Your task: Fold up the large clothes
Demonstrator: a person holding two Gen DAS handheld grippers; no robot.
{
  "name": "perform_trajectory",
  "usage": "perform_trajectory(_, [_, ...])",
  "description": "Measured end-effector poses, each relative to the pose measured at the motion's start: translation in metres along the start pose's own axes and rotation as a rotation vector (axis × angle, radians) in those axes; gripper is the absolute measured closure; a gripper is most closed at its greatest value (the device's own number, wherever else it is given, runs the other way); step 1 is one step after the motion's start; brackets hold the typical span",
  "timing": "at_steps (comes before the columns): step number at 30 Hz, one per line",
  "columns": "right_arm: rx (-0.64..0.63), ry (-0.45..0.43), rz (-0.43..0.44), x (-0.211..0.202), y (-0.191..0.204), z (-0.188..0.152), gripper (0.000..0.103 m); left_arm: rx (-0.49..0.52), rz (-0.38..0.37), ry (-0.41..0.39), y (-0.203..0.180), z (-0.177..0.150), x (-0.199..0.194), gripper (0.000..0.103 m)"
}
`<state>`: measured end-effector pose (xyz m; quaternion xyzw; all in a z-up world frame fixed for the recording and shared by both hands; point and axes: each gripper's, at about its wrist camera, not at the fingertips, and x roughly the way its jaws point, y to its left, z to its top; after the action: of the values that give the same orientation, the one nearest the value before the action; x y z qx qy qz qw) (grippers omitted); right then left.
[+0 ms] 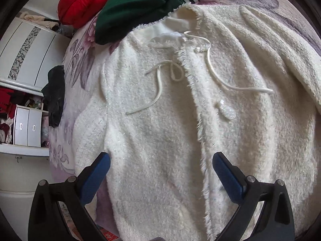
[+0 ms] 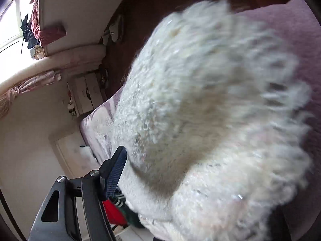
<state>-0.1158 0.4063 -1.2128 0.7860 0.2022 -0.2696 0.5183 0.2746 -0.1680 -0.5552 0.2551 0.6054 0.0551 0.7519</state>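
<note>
Lying spread front-up on the floral bedspread is one fluffy white jacket, with two cords trailing from its neck and two clear buttons along the front edge. Beyond its collar sit three other garments: one red, one green with white stripes, one black at the bed's edge. The left gripper hangs over the jacket's lower half, jaws spread wide with nothing between them. In the right wrist view the jacket fills the frame as a blurred mass; only one finger of the right gripper shows, the other hidden behind the fabric, so whether it grips the cloth cannot be told.
</note>
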Motion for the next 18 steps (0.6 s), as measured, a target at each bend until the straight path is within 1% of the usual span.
perform_trajectory(1, [-0.004,-0.015,-0.006,0.002,0.006,-0.002,0.033,-0.001,0.0,-0.005,-0.001,0.004,-0.001,0.0])
perform_trajectory(3, [-0.041,-0.006,-0.014,0.012,0.021,-0.007,0.09,-0.004,-0.004,-0.016,-0.003,0.014,-0.003,0.0])
perform_trajectory(4, [-0.046,0.003,0.001,0.019,0.034,-0.01,0.09,-0.006,-0.01,-0.022,-0.004,0.021,-0.005,0.0])
perform_trajectory(6, [-0.053,-0.026,-0.001,0.005,0.052,-0.003,0.09,-0.016,-0.018,-0.034,-0.004,0.032,-0.01,0.0])
perform_trajectory(8, [-0.1,-0.05,0.008,-0.004,0.085,0.005,0.09,-0.029,-0.025,-0.043,-0.005,0.043,-0.015,0.0])
perform_trajectory(9, [-0.133,-0.055,0.011,-0.005,0.103,0.011,0.09,-0.041,-0.029,-0.046,-0.004,0.046,-0.016,0.0])
perform_trajectory(10, [-0.19,-0.051,-0.001,-0.011,0.124,0.015,0.09,-0.056,-0.035,-0.047,-0.003,0.052,-0.018,0.0])
perform_trajectory(12, [-0.325,-0.032,-0.02,-0.024,0.166,0.012,0.09,-0.088,-0.039,-0.039,0.002,0.058,-0.016,0.0])
perform_trajectory(14, [-0.513,0.003,-0.062,-0.013,0.221,-0.019,0.09,-0.129,-0.038,-0.022,0.013,0.06,-0.009,0.0])
perform_trajectory(15, [-0.582,0.018,-0.071,-0.007,0.241,-0.033,0.09,-0.145,-0.034,-0.008,0.02,0.059,-0.003,0.0])
perform_trajectory(17, [-0.819,0.06,-0.117,0.015,0.295,-0.096,0.09,-0.204,-0.034,0.026,0.045,0.051,0.012,0.0])
perform_trajectory(18, [-0.913,0.074,-0.134,0.025,0.31,-0.124,0.09,-0.225,-0.024,0.043,0.057,0.045,0.02,0.0])
